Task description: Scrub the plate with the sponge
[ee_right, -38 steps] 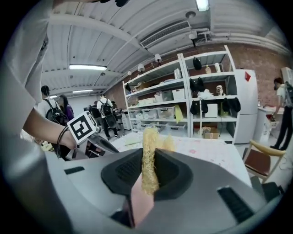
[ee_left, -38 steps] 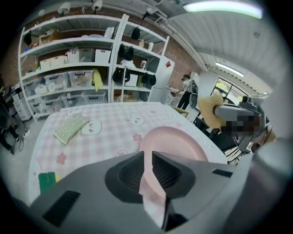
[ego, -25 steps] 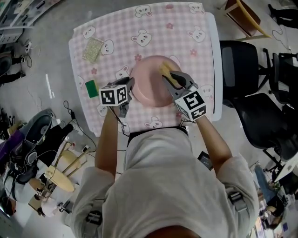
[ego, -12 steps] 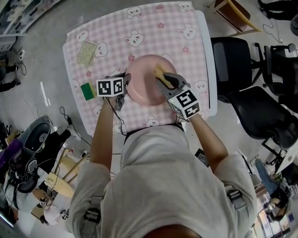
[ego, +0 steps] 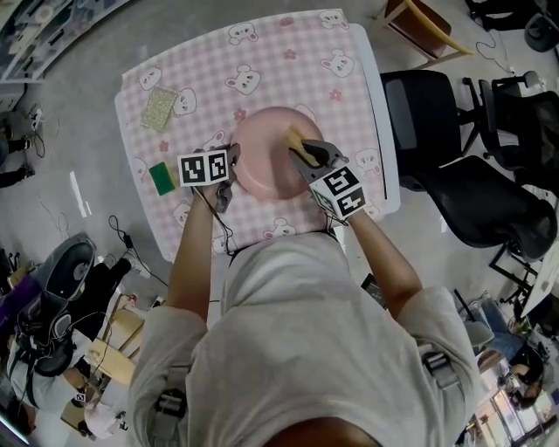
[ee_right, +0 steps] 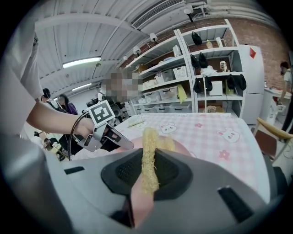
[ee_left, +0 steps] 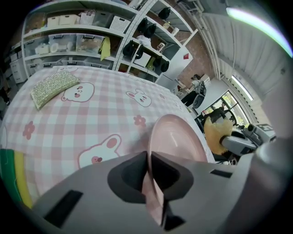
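Head view, read left to right: a glittery pad (ego: pixel 160 107) lay on the checked worktop (ego: pixel 279 74), at about 10 o'clock from the plate (ego: pixel 262 166) and well apart from it. A green sponge (ego: pixel 162 178) lay near the worktop's left edge, at 9 o'clock from the plate, just beside the marker cube of the left gripper (ego: pixel 230 170). That gripper was angled in from 7 o'clock, and its jaws were clenched on the plate's rim at the plate's 9 o'clock side. The left gripper view showed the pink rim pinched tight between both jaws.

The plate sat near the middle of the worktop, a little toward the person's edge at 6 o'clock. The right gripper (ego: pixel 303 150) was angled in from 5 o'clock over the plate's right half. Its jaws were clamped on the sponge (ego: pixel 295 140), which lay over the plate's face at about 2 o'clock from its centre. In the right gripper view the yellow sponge was squeezed thin between the jaws, with the plate's pink right below it. Whether it pressed on the surface could not be told.

Off the worktop, black chairs (ego: pixel 485 209) stood on the floor at 3 o'clock, and a wooden chair (ego: pixel 419 22) at 1 o'clock.
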A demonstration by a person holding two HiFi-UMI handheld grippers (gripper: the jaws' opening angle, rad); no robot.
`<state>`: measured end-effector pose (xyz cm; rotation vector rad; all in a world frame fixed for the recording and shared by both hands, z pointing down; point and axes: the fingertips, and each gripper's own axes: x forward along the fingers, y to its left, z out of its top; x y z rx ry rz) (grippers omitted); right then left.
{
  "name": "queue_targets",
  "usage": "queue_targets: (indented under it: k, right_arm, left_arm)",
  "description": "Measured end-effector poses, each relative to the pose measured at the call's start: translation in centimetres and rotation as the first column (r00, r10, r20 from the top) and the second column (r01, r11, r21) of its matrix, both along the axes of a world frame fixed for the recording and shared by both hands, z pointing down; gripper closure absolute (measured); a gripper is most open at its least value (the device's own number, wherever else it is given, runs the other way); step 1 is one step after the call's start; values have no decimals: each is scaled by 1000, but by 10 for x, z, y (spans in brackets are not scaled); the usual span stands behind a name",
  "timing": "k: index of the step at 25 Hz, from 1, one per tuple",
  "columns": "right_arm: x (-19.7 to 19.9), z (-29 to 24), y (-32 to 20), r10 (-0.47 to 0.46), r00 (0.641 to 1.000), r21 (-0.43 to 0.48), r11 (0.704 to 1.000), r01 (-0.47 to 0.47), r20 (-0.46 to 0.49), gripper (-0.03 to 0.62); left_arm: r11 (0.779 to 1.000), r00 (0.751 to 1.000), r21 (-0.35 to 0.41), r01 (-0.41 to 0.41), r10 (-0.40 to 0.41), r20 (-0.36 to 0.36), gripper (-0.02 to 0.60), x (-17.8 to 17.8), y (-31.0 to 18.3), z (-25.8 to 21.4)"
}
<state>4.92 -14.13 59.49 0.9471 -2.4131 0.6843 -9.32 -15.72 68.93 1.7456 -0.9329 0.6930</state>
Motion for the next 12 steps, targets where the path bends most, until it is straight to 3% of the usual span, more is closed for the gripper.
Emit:
queue_targets:
  k: [12]
  right_arm:
    - [18, 1, -28, 0, 996, 27, 1000, 2, -88, 528]
  left_arm:
    - [992, 994, 66, 104, -106, 30, 549, 1, 15, -28]
